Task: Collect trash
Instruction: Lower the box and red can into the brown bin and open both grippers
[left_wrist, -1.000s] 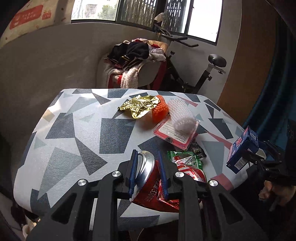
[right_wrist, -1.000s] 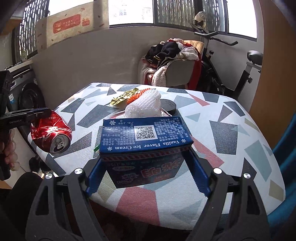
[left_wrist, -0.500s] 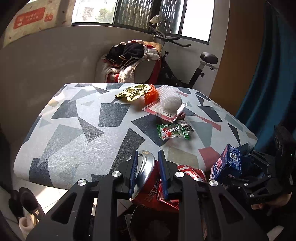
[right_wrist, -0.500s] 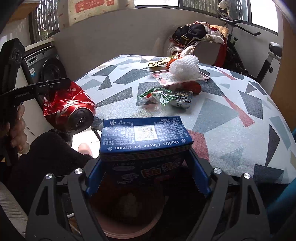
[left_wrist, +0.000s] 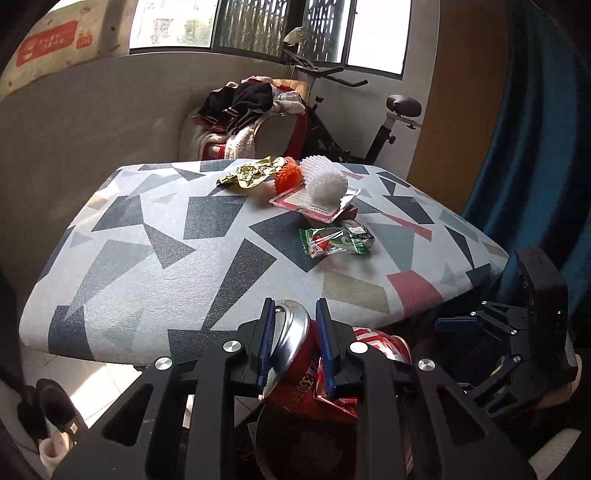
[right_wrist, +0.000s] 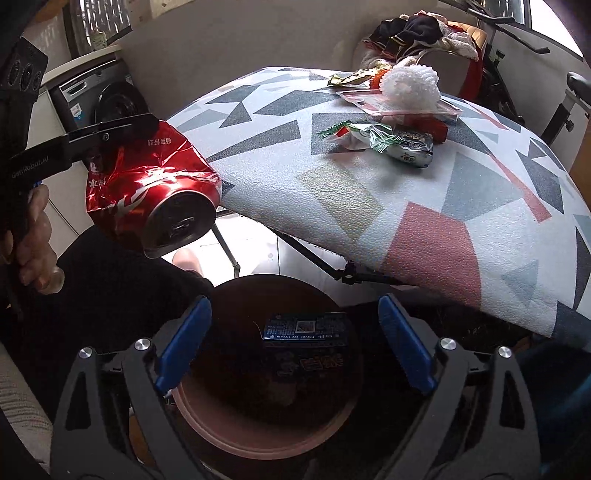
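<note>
My left gripper (left_wrist: 294, 313) is shut on a crushed red can (left_wrist: 295, 354), held off the table's near edge above a dark bin. From the right wrist view the can (right_wrist: 147, 184) hangs to the left, pinched by the left fingers (right_wrist: 110, 129). My right gripper (right_wrist: 293, 306) points down over the brown round bin (right_wrist: 258, 443); its jaws are opening with nothing between the blue pads. A blue ice cream box (right_wrist: 304, 332) lies inside the bin, below the jaws. In the left wrist view the right gripper (left_wrist: 476, 343) sits low at the right.
On the patterned table (left_wrist: 147, 258) lie a gold wrapper (left_wrist: 247, 175), an orange ball (left_wrist: 290, 173), white foam net (left_wrist: 325, 181) on a clear tray (left_wrist: 314, 206), and green wrappers (left_wrist: 328, 242). Beyond stand a clothes-piled chair (left_wrist: 251, 107) and an exercise bike (left_wrist: 369, 122). A washing machine (right_wrist: 107, 99) is at the left.
Both grippers drew back off the table and sank over the bin. The right jaws widened and the ice cream box dropped out of them into the bin. The can stays gripped.
</note>
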